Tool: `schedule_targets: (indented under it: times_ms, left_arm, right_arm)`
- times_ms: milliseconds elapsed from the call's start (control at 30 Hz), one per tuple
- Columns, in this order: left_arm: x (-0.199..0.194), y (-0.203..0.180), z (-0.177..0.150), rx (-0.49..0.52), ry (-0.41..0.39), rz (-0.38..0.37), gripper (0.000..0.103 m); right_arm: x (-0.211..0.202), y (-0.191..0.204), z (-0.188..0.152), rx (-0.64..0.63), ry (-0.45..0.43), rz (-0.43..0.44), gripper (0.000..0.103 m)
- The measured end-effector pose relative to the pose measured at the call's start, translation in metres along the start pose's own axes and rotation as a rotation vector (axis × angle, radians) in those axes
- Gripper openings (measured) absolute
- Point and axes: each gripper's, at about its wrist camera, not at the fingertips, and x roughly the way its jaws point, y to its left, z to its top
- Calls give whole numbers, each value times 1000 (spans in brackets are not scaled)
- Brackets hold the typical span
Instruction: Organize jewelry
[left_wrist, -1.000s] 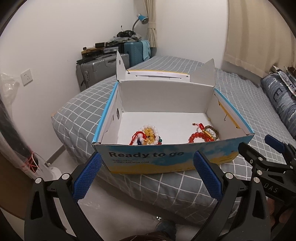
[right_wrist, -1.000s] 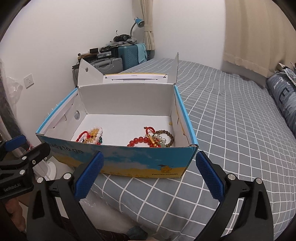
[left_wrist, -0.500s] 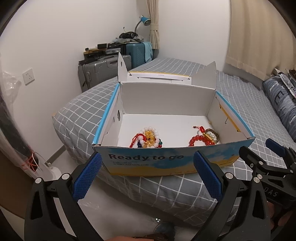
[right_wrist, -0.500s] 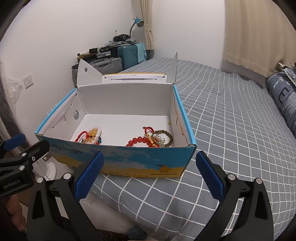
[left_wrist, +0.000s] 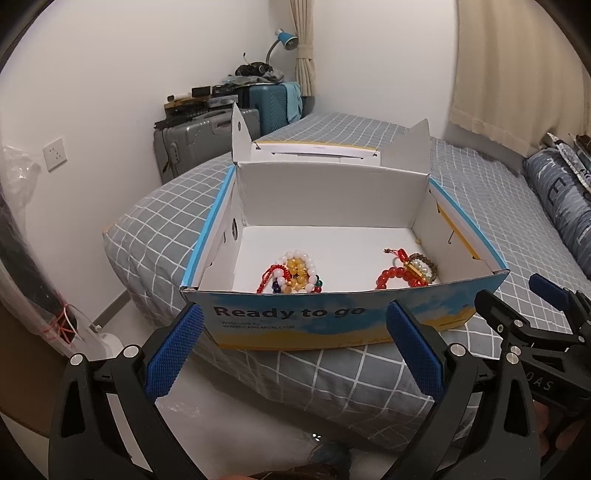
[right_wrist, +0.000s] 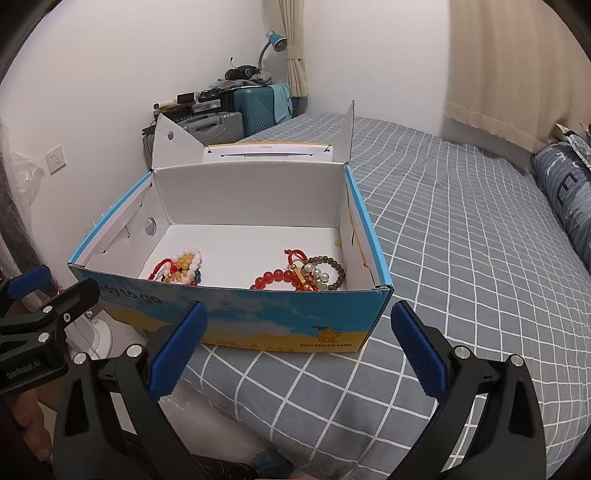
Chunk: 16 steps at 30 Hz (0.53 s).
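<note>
grey bed (right_wrist: 461, 229) holds box (left_wrist: 332, 325) with bracelets (left_wrist: 295, 273); both grippers' jaws spread, empty.

The box's (left_wrist: 332, 321) front wall hides the near beads of both bracelet piles (left_wrist: 291, 275); the pillow (right_wrist: 565, 199) runs off-frame.

Matt cardboard box (left_wrist: 332, 325), glossy bead bracelets (left_wrist: 293, 271), woven cloth bedcover (right_wrist: 461, 229), textured rubbery tool pads (right_wrist: 177, 354).
</note>
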Motion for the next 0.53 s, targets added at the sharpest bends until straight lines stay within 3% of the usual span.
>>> schedule_targets:
  times_ms: [533]
  left_arm:
    - [2,-1,-2,-21,-1,-25,97]
  right_arm:
    - [1,0,-2,0,2,0,96]
